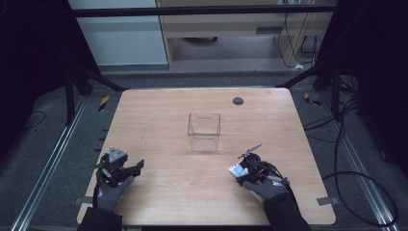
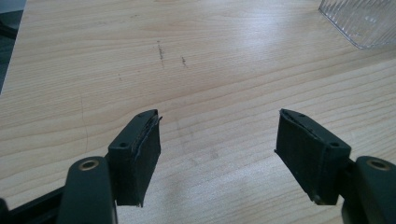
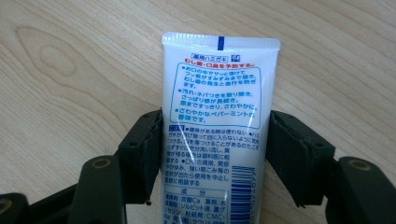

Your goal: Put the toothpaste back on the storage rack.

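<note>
- Right now your right gripper [image 1: 242, 169] sits near the table's [image 1: 168, 125] front right; its jaws are clamped on a white tube [image 3: 215, 126], one pad against each long edge.
- Right gripper view: the tube runs straight out between the jaws, crimped flat end farthest from the camera with a short blue mark on the seam. Blue and red Japanese print faces up, a barcode at the lower right. The cap end can't be made out.
- High view: the tube [image 1: 236, 170] is a small white patch at the gripper tip, over the wood. Whether it touches the tabletop, I can't tell.
- Your left gripper [image 1: 136, 168] is near the front left, jaws spread wide with nothing between them, bare wood beneath.
- A clear plastic box [image 1: 204, 131] stands upright mid-table, beyond both grippers and apart from them. Its ribbed corner [image 2: 362, 21] shows top right in the left gripper view.
- A small dark round spot [image 1: 237, 100] is near the far edge.
</note>
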